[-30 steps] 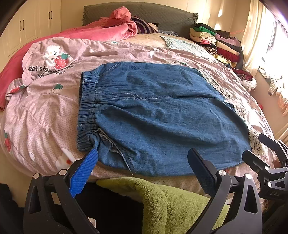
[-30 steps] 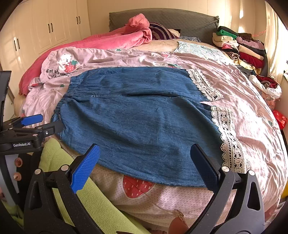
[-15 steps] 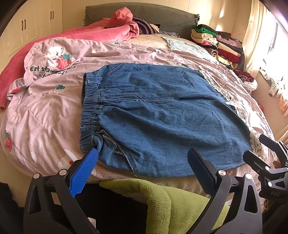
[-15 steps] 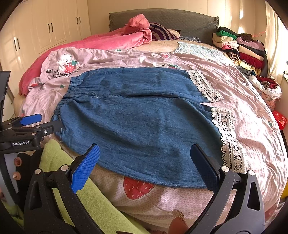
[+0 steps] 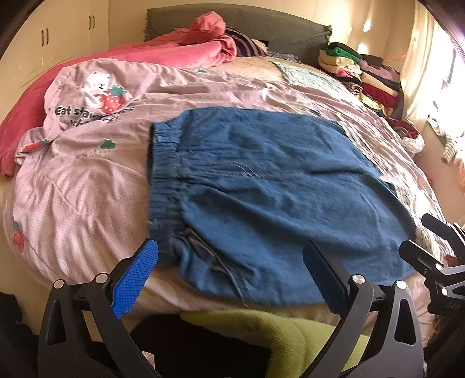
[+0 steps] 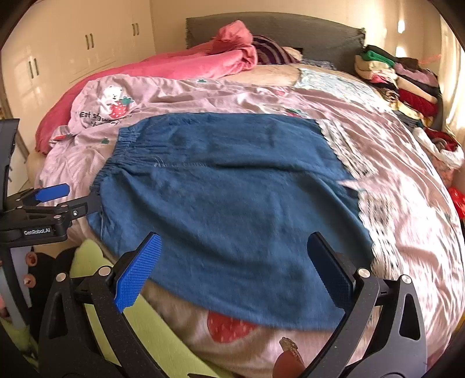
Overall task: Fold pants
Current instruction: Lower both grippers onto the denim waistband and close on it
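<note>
Blue denim pants (image 5: 261, 186) with an elastic waistband (image 5: 162, 180) on the left and lace-trimmed cuffs (image 6: 375, 221) on the right lie spread flat on the pink bed cover. They also show in the right wrist view (image 6: 232, 209). My left gripper (image 5: 232, 273) is open and empty, hovering over the near edge close to the waistband corner. My right gripper (image 6: 235, 270) is open and empty above the near hem. The left gripper also appears at the left of the right wrist view (image 6: 69, 200).
A pink strawberry-print bed cover (image 5: 87, 180) lies under the pants. A crumpled pink blanket (image 5: 186, 49) and dark headboard (image 5: 261, 26) are at the back. A pile of folded clothes (image 5: 366, 75) stands at the back right. A green fleece (image 5: 290, 328) hangs below the bed's front edge.
Both grippers have moved forward and down toward the near edge of the pants. The pants have not moved. Both jaws stay open.
</note>
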### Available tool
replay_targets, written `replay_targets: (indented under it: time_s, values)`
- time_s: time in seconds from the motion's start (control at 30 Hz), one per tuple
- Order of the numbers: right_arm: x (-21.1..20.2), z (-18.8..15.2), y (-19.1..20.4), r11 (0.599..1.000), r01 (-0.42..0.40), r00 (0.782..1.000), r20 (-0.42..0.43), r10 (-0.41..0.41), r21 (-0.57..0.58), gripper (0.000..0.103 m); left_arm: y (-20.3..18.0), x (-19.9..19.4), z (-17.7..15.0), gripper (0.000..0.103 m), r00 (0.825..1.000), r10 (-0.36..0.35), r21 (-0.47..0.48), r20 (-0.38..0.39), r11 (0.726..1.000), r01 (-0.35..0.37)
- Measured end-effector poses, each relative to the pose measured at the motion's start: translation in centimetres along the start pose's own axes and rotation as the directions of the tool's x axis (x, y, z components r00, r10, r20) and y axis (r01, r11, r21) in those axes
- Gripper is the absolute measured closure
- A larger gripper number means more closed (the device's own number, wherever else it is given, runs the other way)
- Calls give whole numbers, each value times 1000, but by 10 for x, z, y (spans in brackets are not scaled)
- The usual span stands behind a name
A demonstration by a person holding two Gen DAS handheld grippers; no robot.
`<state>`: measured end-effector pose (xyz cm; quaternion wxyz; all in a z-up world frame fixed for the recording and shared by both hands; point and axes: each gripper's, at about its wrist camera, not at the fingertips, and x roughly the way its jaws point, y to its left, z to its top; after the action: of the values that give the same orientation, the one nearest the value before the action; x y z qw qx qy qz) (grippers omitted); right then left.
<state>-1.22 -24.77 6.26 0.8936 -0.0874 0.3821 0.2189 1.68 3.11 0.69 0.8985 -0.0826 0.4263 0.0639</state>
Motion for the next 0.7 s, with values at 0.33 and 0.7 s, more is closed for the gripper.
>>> replay_targets:
  time_s: [0.33,0.7]
  values:
    - [54,69,-10,998,-69,998,-13,69,-4,8,38,25,42,4,999,35,-44,-7,998,-35]
    - [126,154,-4,983,-134,991,-22,132,-125,8,80,72,108,4,998,53,-78,-29,995,-55]
